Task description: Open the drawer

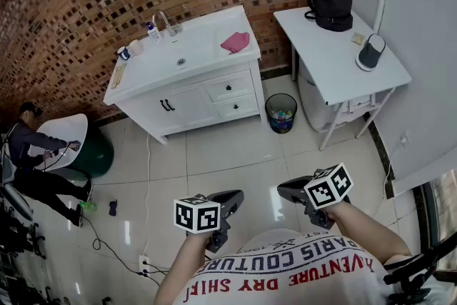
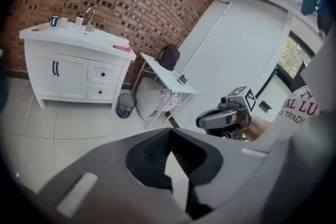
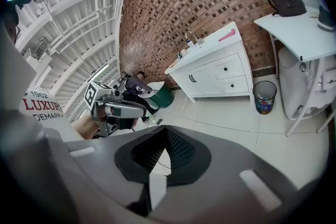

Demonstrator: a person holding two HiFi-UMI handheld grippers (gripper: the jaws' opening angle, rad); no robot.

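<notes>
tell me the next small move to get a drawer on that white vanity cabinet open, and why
Probably step closer to the white vanity cabinet, aiming the right gripper at the dark knob of the upper drawer. It and the left gripper hang over glossy floor tiles, well short of the cabinet, jaws together and empty, so nothing looks reachable yet.

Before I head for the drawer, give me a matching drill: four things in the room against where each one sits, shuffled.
Things:
1. pink cloth
2. black backpack
3. dark mesh waste bin
4. chrome tap

Places:
A. on the tiled floor
B. right end of the white vanity top
C. far end of the white table
D. behind the basin

Pairs: 1-B, 2-C, 3-A, 4-D.
</notes>
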